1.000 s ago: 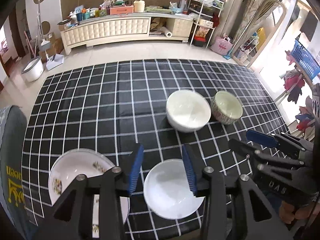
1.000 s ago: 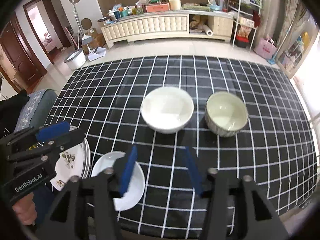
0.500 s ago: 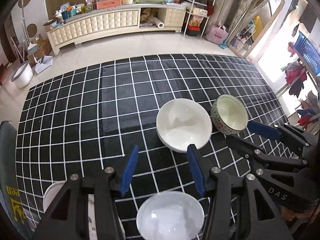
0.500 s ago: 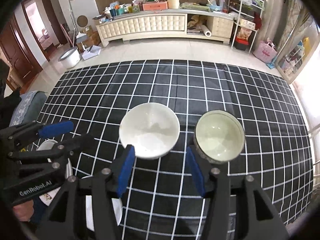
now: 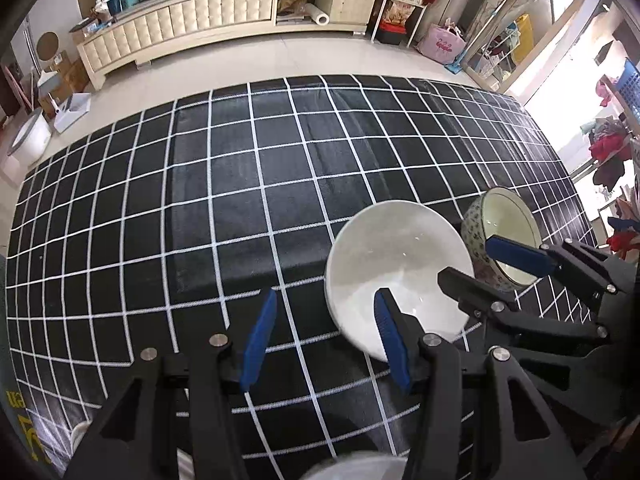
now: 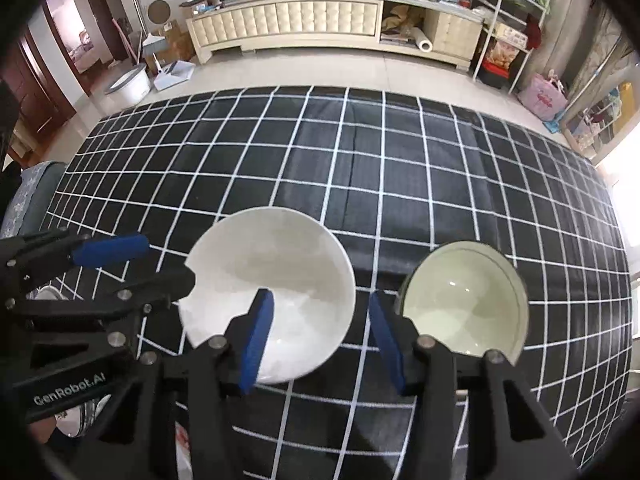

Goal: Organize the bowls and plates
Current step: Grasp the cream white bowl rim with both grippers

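Observation:
A plain white bowl [image 5: 396, 264] [image 6: 276, 272] stands upright on the black checked tablecloth [image 5: 240, 184]. Close to its right is a patterned bowl [image 5: 504, 224] [image 6: 460, 300] with a pale green inside. My left gripper [image 5: 325, 340] [image 6: 168, 260] is open and empty; its right pad hangs over the white bowl's near-left rim. My right gripper [image 6: 322, 340] [image 5: 468, 260] is open too, straddling the white bowl's right rim, with its right pad between the two bowls. A white plate [image 5: 360, 468] and a flowered plate [image 6: 76, 416] peek out at the near edge.
The tablecloth [image 6: 400, 168] stretches far beyond the bowls to the table's far edge. A grey chair back [image 6: 32, 188] stands at the left side. Beyond the table are a tiled floor and a long cream cabinet [image 5: 192, 12].
Both grippers have moved forward over the table toward the two bowls, which now look larger and nearer. The plates have slid to the bottom edge of both views.

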A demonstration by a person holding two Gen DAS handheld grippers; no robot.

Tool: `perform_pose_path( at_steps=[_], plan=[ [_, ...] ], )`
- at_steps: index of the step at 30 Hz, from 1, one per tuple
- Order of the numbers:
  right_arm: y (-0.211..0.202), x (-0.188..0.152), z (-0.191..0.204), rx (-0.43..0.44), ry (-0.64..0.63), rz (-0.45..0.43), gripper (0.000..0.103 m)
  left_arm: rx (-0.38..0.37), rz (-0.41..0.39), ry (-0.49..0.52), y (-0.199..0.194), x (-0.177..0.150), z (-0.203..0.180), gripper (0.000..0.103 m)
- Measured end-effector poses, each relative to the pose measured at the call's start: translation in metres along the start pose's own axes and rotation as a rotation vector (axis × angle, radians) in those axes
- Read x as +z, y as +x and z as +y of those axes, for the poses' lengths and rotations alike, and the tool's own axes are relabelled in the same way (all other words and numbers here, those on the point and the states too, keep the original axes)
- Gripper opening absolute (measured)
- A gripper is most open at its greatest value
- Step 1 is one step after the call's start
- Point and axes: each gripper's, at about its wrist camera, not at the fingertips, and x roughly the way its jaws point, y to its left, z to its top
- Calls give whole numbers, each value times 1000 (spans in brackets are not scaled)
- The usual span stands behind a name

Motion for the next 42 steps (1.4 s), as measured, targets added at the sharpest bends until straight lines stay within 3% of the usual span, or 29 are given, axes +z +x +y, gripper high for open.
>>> perform_pose_path(
  at_steps=[3,6,16,32,42],
  plan=[
    [10,1,-4,-10,3,20,47,0,18,1,12,5,4,36],
    [13,-1,-5,5,-2,18,33,-4,29,-4,22,6,7,27],
    [36,-8,-6,-27,12,97,18,-4,45,35,31,1,1,14],
    [20,-12,-7,-2,119,8,11,66,76,83,41,0,-11,7],
    [-16,-5,4,29,139,-43,10,55,2,49,-19,-1,-9,6]
  ],
)
